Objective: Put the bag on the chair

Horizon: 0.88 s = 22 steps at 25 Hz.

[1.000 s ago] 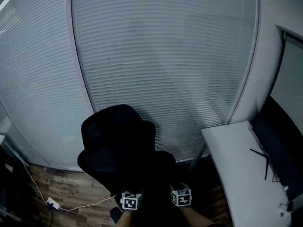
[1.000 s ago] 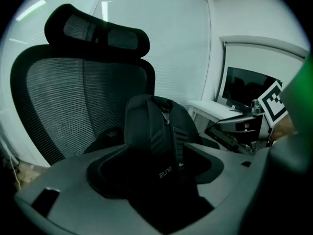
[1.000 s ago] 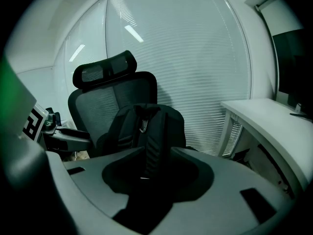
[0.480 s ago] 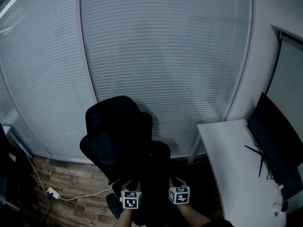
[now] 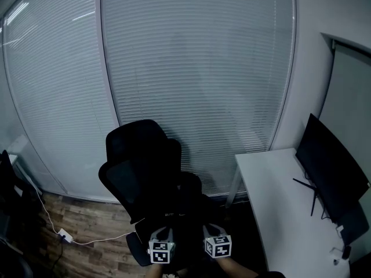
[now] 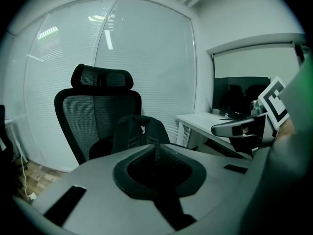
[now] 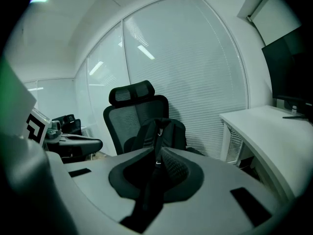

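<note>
On the chair (image 6: 95,109) seat the bag (image 6: 139,133) leans. Left gripper (image 6: 156,153) jaws together, empty; right gripper (image 7: 157,151) jaws just closing on nothing. Retreat straight back, avoid straps.

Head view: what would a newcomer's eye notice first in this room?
A black office chair stands in the middle, before wide window blinds, with a black bag resting on its seat. At the right, a white desk carries a dark monitor.
</note>
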{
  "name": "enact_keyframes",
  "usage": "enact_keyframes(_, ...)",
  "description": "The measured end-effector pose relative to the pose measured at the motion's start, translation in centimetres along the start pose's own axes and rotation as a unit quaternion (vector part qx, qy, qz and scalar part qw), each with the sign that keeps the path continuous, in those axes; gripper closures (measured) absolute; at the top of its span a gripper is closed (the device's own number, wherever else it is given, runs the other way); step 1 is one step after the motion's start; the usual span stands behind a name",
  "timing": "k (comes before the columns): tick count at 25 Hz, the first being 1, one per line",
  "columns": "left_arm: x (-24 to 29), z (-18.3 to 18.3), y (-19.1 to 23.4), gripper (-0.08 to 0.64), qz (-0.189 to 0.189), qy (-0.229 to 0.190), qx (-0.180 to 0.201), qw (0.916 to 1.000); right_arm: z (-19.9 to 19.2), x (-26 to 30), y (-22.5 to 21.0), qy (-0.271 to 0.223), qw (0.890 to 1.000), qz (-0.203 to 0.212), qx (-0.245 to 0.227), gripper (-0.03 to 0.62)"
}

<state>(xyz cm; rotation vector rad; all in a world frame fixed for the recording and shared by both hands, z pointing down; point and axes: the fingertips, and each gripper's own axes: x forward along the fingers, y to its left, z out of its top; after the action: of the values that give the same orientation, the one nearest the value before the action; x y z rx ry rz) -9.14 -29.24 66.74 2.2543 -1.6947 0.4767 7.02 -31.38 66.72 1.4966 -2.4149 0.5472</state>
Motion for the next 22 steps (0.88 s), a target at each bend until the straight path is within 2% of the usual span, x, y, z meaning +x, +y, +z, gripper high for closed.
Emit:
enact_keyframes(6,-2.8,0.1,-3.7,0.52,-0.009,-0.017,-0.008,0.9998,-0.5,-3.9,0.1,-0.007,1.0,0.021,-0.008,0.526)
enact_keyframes(22,-8.1,-0.1,-11.2,0.52,-0.016,-0.049,0.012,0.9986,-0.4,-12.4,1.4,-0.04,0.996,0.072,-0.025,0.526)
